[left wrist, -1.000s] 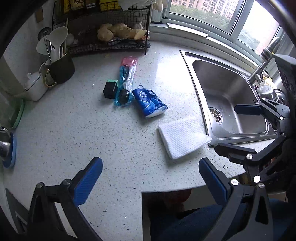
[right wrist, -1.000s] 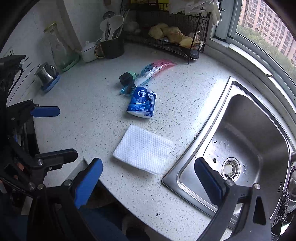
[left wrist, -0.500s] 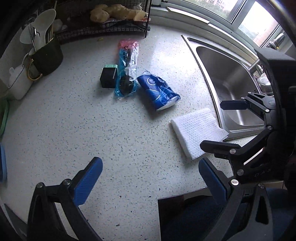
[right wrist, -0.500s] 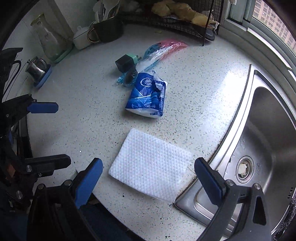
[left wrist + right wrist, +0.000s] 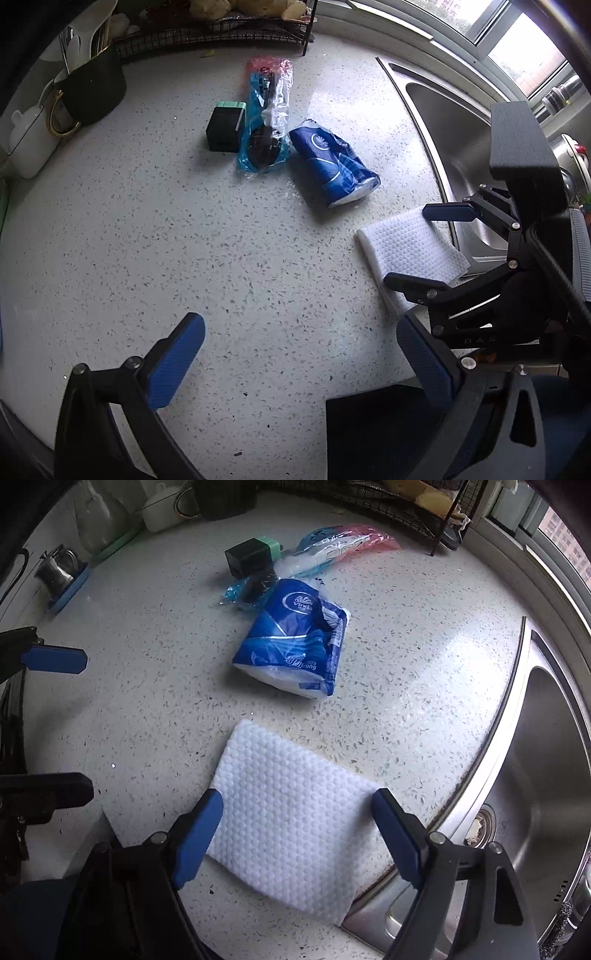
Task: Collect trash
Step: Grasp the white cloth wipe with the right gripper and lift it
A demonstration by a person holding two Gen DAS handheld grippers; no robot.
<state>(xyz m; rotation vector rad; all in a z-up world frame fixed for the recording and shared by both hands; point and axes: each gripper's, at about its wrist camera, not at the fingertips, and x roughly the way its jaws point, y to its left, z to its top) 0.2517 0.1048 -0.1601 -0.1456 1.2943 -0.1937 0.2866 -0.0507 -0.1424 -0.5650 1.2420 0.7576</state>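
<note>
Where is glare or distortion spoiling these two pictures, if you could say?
Left wrist view: window glare whitens the counter above the blue pack, panes blown out, fisheye bends the sink rim, corners dark. Right wrist view: a pale sheen on the counter beside the sink, strong edge curvature; the white cloth stays sharp.

The blue tissue pack (image 5: pixel 295 642) reads "Vinda" (smaller print partly "strong"); nothing else legible.
</note>
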